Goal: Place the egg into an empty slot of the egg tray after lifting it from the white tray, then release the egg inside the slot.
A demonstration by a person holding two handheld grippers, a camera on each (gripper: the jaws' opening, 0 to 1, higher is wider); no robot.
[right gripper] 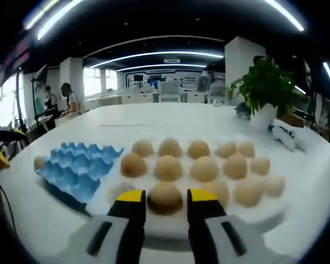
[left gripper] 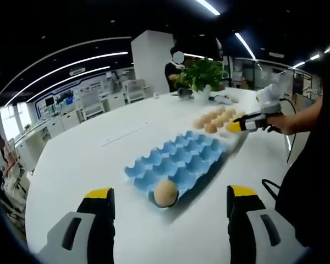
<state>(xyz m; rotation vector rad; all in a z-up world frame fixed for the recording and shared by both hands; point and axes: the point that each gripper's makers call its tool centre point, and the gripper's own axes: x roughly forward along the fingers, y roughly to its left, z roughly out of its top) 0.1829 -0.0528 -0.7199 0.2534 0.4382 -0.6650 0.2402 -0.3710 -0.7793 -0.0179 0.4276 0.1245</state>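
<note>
Right hand-held gripper (right gripper: 165, 202) straddles egg (right gripper: 165, 198), its underside hidden.

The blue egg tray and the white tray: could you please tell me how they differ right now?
The blue tray holds a single egg in a corner slot, with its other slots empty; the white tray is nearly full of eggs. The blue tray has deep, peaked cups, while the white tray looks flatter. The right hand-held gripper straddles an egg on the white tray; the left hand-held gripper is open near the blue one. Both sit on the white table.
</note>
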